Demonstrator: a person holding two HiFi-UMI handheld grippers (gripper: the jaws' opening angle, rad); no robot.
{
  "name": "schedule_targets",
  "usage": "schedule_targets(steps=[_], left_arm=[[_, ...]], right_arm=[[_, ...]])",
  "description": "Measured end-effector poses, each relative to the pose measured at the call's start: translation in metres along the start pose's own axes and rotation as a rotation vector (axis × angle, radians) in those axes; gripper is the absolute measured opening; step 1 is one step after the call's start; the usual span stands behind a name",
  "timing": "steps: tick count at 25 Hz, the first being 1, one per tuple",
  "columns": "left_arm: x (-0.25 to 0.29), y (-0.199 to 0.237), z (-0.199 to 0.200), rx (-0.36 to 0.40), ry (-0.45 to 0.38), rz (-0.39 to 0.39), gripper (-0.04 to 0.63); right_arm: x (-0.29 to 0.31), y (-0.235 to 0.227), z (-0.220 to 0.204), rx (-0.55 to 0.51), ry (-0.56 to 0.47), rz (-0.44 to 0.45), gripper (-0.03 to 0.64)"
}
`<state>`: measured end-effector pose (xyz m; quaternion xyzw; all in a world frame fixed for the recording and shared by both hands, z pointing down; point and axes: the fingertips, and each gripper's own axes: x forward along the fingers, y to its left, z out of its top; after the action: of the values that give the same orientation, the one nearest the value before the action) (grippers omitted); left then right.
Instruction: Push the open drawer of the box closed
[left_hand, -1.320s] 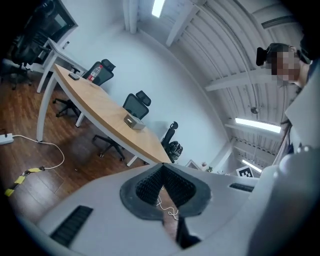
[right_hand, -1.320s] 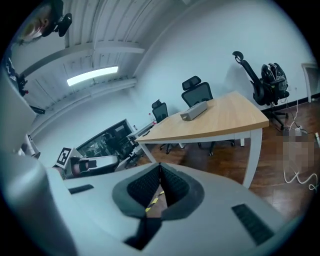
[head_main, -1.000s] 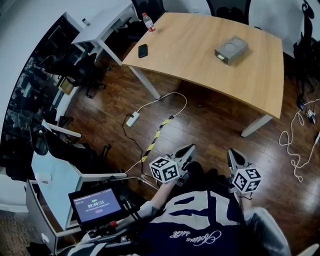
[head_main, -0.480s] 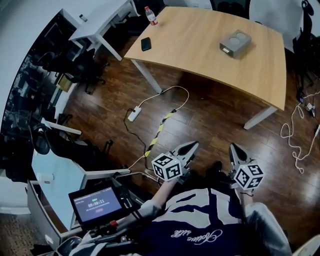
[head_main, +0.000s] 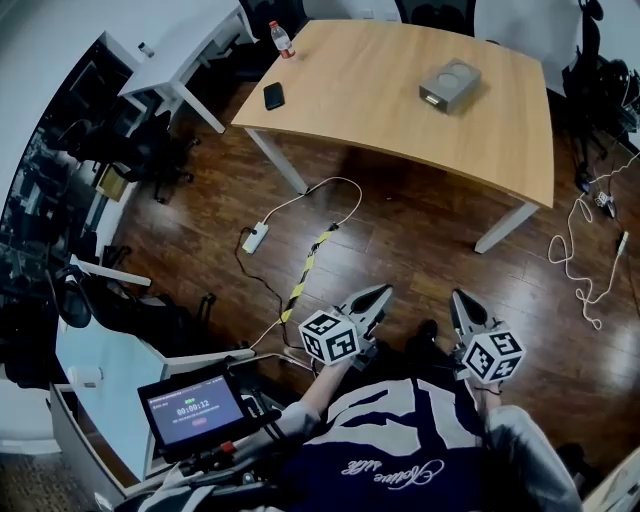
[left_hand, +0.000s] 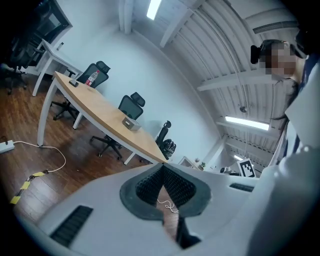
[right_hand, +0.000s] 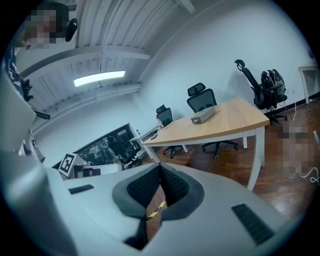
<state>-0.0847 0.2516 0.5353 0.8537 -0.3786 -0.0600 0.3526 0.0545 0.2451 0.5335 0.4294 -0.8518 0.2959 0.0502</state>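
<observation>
The grey box (head_main: 449, 84) sits on the far wooden table (head_main: 380, 100), towards its right half; the drawer's state is too small to tell. It also shows small on the table as the box (left_hand: 131, 123) in the left gripper view and the box (right_hand: 203, 116) in the right gripper view. My left gripper (head_main: 378, 296) and right gripper (head_main: 461, 301) hang close to my body above the floor, well short of the table. Both are shut with nothing between the jaws: left gripper (left_hand: 161, 169), right gripper (right_hand: 159, 169).
A phone (head_main: 273, 95) and a bottle (head_main: 280, 39) rest at the table's left end. A white power strip (head_main: 253, 238) with cable and a yellow-black taped strip (head_main: 305, 267) lie on the floor between me and the table. A white cable (head_main: 580, 260) lies at right. Office chairs (left_hand: 129, 106) stand behind the table.
The view has shifted slightly; the table and box now sit a little further left and higher. Both grippers keep their place near my body.
</observation>
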Motion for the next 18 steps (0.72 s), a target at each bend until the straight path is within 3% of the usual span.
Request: schedule_targets(steps=[9, 18], left_arm=[[0.008, -0.011, 0.004, 0.032, -0.001, -0.040, 0.003], [0.012, -0.014, 0.014, 0.109, -0.012, -0.018, 0.003]], right_arm=[[-0.014, -0.001, 0.003, -0.018, -0.021, -0.029, -0.002], [-0.012, 0.000, 0.010, -0.035, -0.022, -0.018, -0.002]])
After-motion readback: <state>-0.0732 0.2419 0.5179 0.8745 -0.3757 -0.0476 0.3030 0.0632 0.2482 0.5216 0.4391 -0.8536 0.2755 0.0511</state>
